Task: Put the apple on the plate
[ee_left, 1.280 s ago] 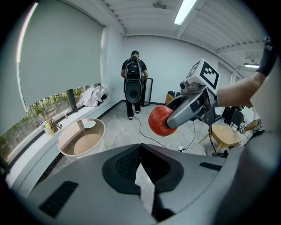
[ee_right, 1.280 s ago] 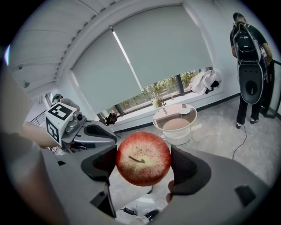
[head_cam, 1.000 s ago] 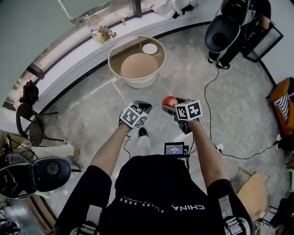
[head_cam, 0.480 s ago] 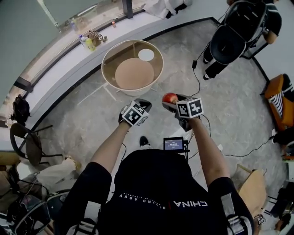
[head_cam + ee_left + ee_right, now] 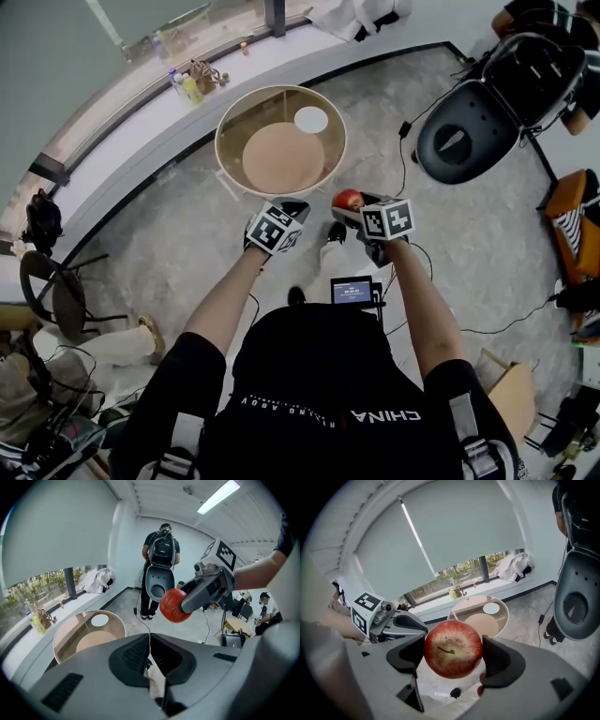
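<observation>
While your right gripper [image 5: 453, 656] clamps the red apple [image 5: 348, 198], apart from the white plate [image 5: 310, 119] on the round table [image 5: 225, 132], your left gripper [image 5: 149, 637] is closed and empty.

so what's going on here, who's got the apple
A person holds tongs in each hand. The right tongs are closed on a round red apple, held up in the air. The left tongs are shut with nothing in them. Ahead stands a round wooden table with a small white plate on it; the apple is not yet there.
</observation>
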